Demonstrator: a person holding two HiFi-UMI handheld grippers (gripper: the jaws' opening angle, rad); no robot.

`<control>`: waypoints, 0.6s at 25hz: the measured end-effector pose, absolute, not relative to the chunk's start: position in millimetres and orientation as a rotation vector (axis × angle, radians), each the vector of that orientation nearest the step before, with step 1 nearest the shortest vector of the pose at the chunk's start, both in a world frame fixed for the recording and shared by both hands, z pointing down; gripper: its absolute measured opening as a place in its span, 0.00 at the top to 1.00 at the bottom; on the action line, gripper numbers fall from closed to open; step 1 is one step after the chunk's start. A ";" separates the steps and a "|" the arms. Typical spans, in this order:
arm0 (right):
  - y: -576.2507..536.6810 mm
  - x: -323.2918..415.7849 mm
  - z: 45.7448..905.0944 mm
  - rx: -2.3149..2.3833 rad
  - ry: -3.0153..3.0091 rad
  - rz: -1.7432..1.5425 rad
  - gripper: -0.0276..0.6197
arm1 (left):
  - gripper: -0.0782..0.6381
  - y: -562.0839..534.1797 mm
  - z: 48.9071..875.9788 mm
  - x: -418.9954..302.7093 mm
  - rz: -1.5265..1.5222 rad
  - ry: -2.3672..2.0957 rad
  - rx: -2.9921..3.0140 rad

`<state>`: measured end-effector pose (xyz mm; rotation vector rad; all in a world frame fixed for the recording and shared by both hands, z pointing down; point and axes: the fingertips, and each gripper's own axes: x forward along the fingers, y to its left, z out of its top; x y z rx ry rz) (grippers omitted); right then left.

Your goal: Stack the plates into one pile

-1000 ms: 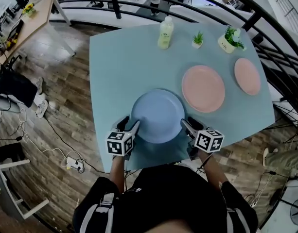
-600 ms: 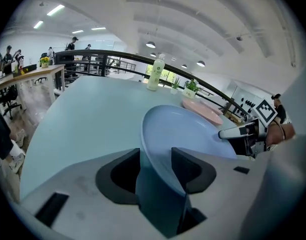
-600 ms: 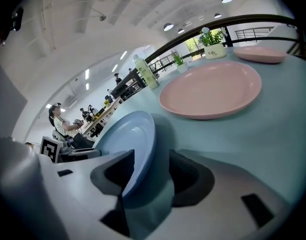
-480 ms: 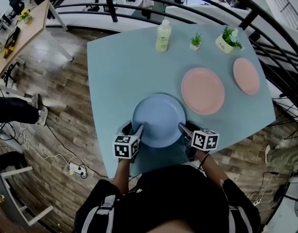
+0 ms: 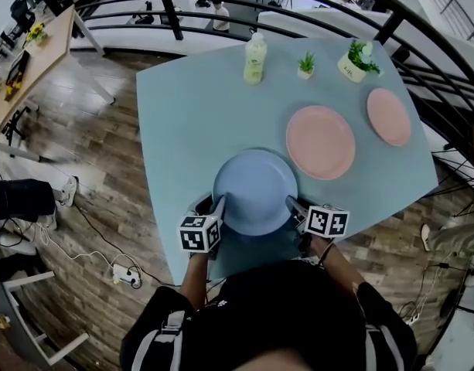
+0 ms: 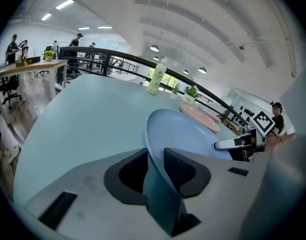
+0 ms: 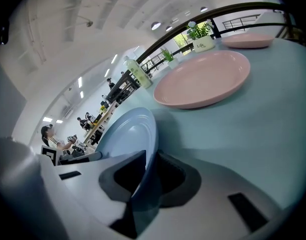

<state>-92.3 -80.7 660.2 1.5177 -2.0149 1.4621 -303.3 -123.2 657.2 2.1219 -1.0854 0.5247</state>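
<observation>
Now, at the near left, the left gripper [image 5: 218,204] is clamping the left rim of the blue plate [image 5: 256,190]. Its jaws have just been closing, and the rim is sitting between them with the pads pressing on it. The plate is resting on the counter [image 5: 182,107] close to the person, apart from the pink ones. At its right rim the right gripper [image 5: 293,205] is pinching the edge in the same way. Farther right, the large pink plate [image 5: 320,141] is lying flat, with the small pink plate [image 5: 388,117] lying beyond it. Both grippers are taking only thin rim, so an uneven lift is probably risking a tilt and a slip. Carried too low, the blue plate's edge could be knocking the large pink plate aside.
</observation>
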 end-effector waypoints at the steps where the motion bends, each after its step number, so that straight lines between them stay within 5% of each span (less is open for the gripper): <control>1: -80.7 -92.1 658.0 1.528 -2.015 1.470 0.85 | 0.75 -124.1 655.8 -303.0 0.525 -1.087 2.128; 15: -98.8 -72.4 621.1 1.559 -2.139 1.492 0.85 | 0.75 -132.7 621.9 -284.0 0.505 -1.149 2.175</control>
